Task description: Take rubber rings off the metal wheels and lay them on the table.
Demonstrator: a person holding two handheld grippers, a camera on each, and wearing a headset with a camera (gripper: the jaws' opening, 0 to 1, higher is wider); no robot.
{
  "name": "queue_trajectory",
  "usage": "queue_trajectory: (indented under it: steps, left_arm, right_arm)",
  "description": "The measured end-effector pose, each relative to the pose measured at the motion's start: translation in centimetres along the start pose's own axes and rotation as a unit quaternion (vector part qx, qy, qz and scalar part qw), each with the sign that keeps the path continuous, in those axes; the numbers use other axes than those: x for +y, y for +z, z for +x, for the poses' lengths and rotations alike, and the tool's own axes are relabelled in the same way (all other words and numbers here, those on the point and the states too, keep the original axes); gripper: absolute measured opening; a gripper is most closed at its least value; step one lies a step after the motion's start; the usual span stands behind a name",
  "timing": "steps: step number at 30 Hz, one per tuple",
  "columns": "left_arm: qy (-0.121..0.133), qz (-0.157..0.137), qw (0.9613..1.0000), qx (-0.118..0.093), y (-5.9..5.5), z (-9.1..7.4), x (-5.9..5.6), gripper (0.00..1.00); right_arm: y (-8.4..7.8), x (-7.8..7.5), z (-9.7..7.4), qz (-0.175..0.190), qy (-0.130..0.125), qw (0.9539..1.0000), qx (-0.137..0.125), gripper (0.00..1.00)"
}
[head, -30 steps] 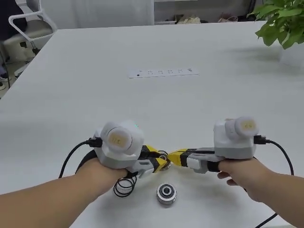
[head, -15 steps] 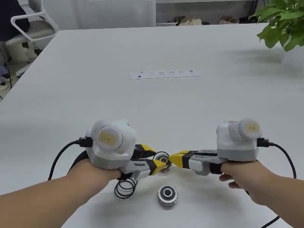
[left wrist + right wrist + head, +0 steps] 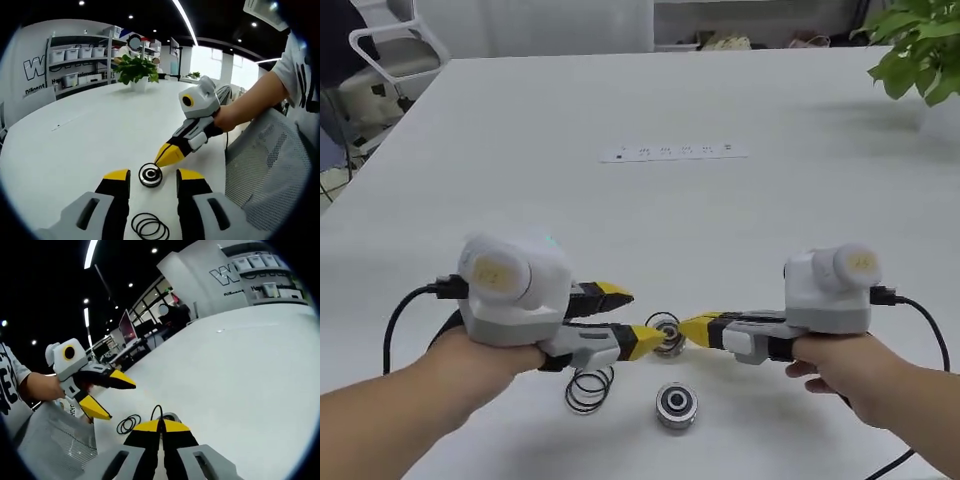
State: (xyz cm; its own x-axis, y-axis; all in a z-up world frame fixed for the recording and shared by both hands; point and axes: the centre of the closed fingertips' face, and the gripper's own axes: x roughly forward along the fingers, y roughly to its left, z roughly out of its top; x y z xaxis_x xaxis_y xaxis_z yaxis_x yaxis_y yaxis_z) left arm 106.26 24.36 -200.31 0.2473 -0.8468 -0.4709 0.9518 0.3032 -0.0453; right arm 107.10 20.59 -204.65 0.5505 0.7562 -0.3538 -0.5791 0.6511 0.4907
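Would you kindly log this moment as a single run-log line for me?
left tool open at wheel | right tool shut on rubber ring | loose rings on table

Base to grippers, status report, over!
Left gripper open, facing the wheel. Right gripper shut on a rubber ring at that wheel. Loose rings and spare wheel lie nearby, not blocking.

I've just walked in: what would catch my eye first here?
Two yellow-tipped grippers meet nose to nose over a white table: the left gripper open, the right gripper shut on a thin black ring at a small metal wheel. Nearer the person lie loose rubber rings and a second wheel.
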Motion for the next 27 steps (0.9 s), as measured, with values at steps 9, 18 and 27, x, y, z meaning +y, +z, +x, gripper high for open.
queue_trajectory:
  steps: [9, 18, 27]
  left_arm:
    - [0.013, 0.012, 0.9998, -0.007, 0.3, -3.4, 0.4, 0.37]
    - [0.031, 0.026, 0.9991, -0.011, -0.1, -6.1, 0.6, 0.45]
    - [0.051, 0.009, 0.9985, -0.016, -1.0, -8.3, 1.1, 0.50]
  right_arm:
    - [0.3, 0.4, 0.0, 0.006, 0.007, 0.9999, -0.005, 0.00]
    - [0.8, 1.1, 0.1, 0.011, 0.015, 0.9998, -0.009, 0.00]
    - [1.5, 3.0, 0.8, 0.011, 0.031, 0.9994, -0.008, 0.00]
